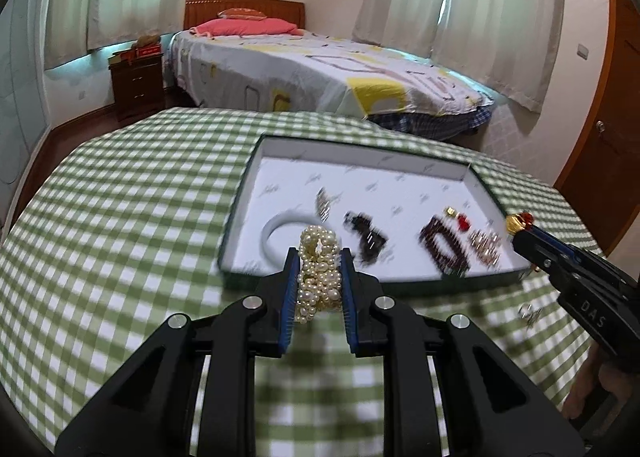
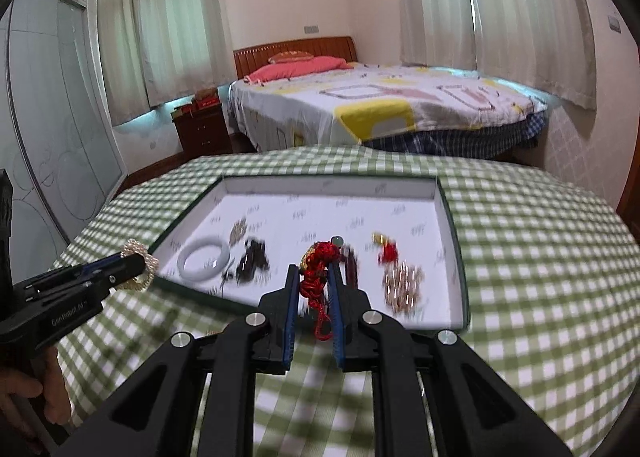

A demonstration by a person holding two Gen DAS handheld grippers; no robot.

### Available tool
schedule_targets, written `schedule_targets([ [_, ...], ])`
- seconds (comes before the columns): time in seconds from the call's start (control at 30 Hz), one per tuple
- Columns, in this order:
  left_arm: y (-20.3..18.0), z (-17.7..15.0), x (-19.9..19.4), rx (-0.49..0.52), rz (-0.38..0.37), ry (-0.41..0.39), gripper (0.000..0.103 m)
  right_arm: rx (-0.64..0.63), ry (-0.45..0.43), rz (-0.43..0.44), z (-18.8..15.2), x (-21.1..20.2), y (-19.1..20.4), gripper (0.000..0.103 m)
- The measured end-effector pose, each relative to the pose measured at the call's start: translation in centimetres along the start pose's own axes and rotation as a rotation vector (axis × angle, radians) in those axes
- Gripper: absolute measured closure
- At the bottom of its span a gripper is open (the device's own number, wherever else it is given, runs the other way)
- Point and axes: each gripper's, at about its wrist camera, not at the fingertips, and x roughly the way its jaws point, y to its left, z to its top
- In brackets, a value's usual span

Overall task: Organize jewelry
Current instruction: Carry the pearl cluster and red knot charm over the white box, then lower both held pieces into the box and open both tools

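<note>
Two loads held at once over green-checked cloth [image 1: 120,217]. At left: left gripper [image 1: 320,261] clamped on pearl piece [image 1: 319,273], long axis running along the fingers, poised over the near-left corner of white-lined tray [image 1: 360,165], white bangle [image 1: 280,233] just ahead. At right: right gripper [image 2: 315,277] clamped on red knotted cord ornament [image 2: 318,273], tail dangling below, above the tray's near rim, nearer the gold cluster [image 2: 402,283]. Likely next: both set down forward.

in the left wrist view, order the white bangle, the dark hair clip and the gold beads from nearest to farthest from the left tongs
1. White bangle: in the tray's near left corner, just beyond the left tongs.
2. Dark hair clip: mid-tray, slightly right of the tongs.
3. Gold beads: far right, by the tray's right wall.
</note>
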Motion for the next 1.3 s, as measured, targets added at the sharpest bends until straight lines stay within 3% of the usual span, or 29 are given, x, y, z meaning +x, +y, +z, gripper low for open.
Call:
schedule_targets([
  [0.23, -1.9, 3.8, 3.4, 0.023, -0.027, -0.017, 0.083, -0.014, -0.034, -0.001, 3.2, 2.8, -0.2, 0.088],
  [0.5, -3.1, 6.7, 9.7, 0.033, -0.024, 0.035, 0.083, 0.009, 0.036, -0.014, 4.2, 8.2, -2.0, 0.088],
  [0.87, -3.3, 6.4, 16.2, 0.054, 0.003, 0.177, 0.083, 0.026, 0.178, -0.013, 3.8, 13.0, -2.6, 0.088],
  [1.07, -3.7, 6.3, 17.3, 0.068, 0.023, 0.24, 0.083, 0.023, 0.229, -0.025, 3.8, 13.5, -2.4, 0.088],
  [1.3, -4.2, 6.1, 17.5, 0.09, 0.039, 0.247, 0.082, 0.019, 0.253, -0.035, 3.9, 13.9, -2.4, 0.088],
])
